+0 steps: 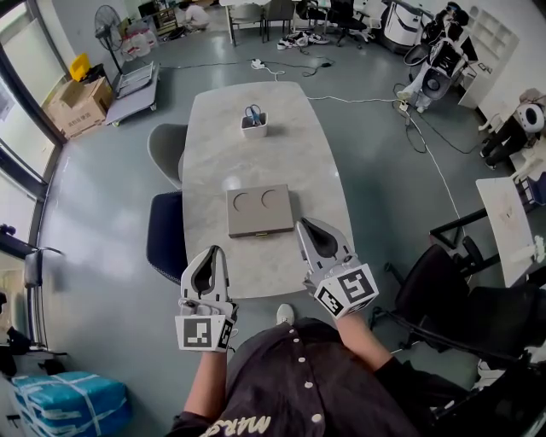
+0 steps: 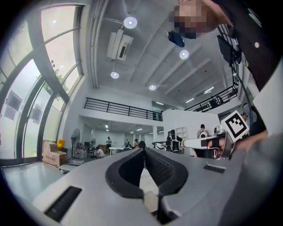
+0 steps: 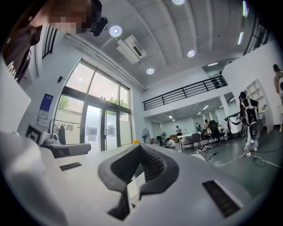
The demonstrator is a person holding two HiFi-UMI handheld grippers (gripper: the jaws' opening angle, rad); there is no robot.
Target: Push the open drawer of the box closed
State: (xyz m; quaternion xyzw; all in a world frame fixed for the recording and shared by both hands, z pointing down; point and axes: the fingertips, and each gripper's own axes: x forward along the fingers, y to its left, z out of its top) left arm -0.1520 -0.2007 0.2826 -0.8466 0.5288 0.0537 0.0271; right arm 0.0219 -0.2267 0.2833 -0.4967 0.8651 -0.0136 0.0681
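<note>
In a wide hall with a grey floor (image 1: 384, 179), a long pale worktop (image 1: 256, 154) runs away from the person, bare along both long sides. The flat box (image 1: 260, 211) lies near its near end, broad side across, front edge toward the person. Left tongs (image 1: 215, 249) and right tongs (image 1: 300, 222) are clenched empty, the right tips just beside the box's near right corner.

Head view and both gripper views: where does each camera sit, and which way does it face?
Head view: on the person's head, facing steeply down at the table, box, left gripper, right gripper and shirt.
Left gripper view: on the left gripper, tilted up along its shut jaws towards the ceiling; shirt at top right.
Right gripper view: on the right gripper, likewise tilted up along shut jaws; shirt at top left.
Shared: the fan shows in all three.
</note>
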